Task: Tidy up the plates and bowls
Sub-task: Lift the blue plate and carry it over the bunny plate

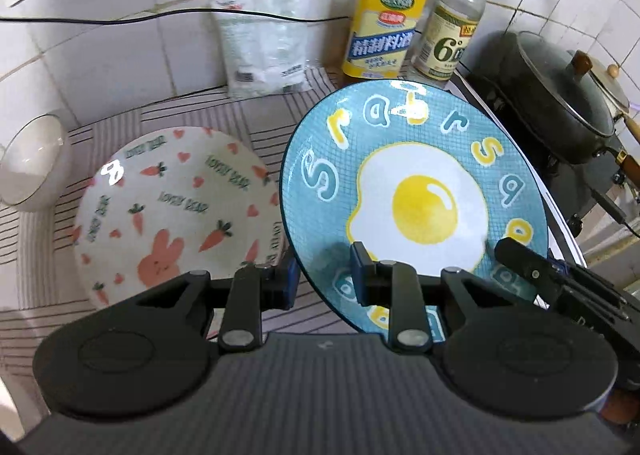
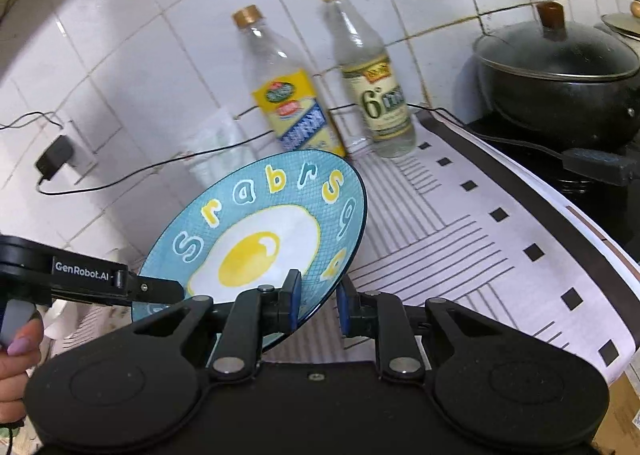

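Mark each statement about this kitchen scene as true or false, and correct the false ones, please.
1. Both grippers clamp the rim of the blue egg plate. True: left gripper and right gripper each pinch its edge.
2. The blue egg plate lies flat on the cloth. False: it is lifted and tilted.
3. The rabbit plate rests on the striped cloth. True.
4. The two bottles have fallen over. False: the yellow-label bottle and the other bottle stand upright by the tiled wall.
5. The dark pot has no lid. False: a lid covers it.
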The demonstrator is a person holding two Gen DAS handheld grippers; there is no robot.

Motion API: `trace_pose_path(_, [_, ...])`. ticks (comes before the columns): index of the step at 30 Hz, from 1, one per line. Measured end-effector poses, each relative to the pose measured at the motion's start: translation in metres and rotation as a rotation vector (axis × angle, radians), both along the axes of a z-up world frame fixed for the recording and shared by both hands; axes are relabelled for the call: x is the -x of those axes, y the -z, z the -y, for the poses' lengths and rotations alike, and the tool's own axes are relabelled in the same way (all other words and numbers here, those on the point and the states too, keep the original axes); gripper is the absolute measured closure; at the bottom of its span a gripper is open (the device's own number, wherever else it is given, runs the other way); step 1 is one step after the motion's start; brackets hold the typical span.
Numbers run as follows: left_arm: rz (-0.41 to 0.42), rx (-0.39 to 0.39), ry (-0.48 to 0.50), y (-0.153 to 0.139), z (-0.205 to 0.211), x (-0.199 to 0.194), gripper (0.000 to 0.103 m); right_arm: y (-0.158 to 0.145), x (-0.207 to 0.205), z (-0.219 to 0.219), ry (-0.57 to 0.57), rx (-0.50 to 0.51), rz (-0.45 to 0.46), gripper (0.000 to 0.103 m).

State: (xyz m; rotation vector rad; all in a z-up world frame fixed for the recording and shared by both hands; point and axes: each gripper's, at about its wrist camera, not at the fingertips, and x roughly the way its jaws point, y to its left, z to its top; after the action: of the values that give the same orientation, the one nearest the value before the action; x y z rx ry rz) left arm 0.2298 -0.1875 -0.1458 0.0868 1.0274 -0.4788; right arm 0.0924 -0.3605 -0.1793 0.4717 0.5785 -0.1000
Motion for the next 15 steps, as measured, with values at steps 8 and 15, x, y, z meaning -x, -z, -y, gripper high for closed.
trace_pose_path(8, [-0.002, 0.02, -0.079, -0.008, -0.038, 0.009, 0.078, -0.014, 0.0, -0.025, -0.09, 0.023, 0.013, 0.08])
trace_pose_path(15, [-0.019, 0.018, -0.14, -0.008, -0.071, 0.01, 0.078, -0.015, -0.01, -0.049, -0.166, 0.019, 0.005, 0.08])
